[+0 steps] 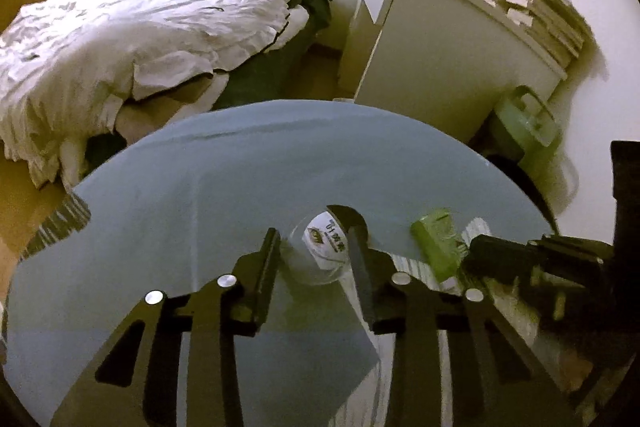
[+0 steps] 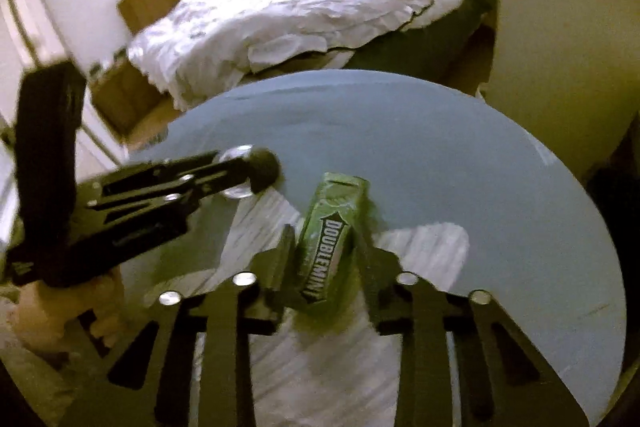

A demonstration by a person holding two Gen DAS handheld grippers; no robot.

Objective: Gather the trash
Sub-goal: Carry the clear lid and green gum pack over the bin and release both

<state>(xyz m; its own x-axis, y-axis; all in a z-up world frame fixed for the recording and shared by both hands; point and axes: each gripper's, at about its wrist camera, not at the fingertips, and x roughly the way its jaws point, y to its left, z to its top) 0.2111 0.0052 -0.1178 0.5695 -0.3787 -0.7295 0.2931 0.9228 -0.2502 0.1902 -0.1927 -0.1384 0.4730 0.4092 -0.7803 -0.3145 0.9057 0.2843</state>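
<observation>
My left gripper (image 1: 314, 241) is closed around a small clear plastic cup with a white printed lid (image 1: 324, 251), held over the blue-grey round table (image 1: 240, 167). In the right wrist view the left gripper (image 2: 248, 173) shows at the left with the clear cup (image 2: 238, 173) between its tips. My right gripper (image 2: 326, 233) is shut on a green Doublemint gum pack (image 2: 330, 239), held just above the table (image 2: 440, 155). The same pack (image 1: 434, 241) and the right gripper (image 1: 472, 251) show at the right of the left wrist view.
A bed with rumpled white bedding (image 1: 120, 39) lies beyond the table. A white cabinet (image 1: 440, 67) with books and plush toys stands at the back right, a green bin (image 1: 528, 131) beside it. Pale striped flooring (image 2: 320, 367) shows below the table edge.
</observation>
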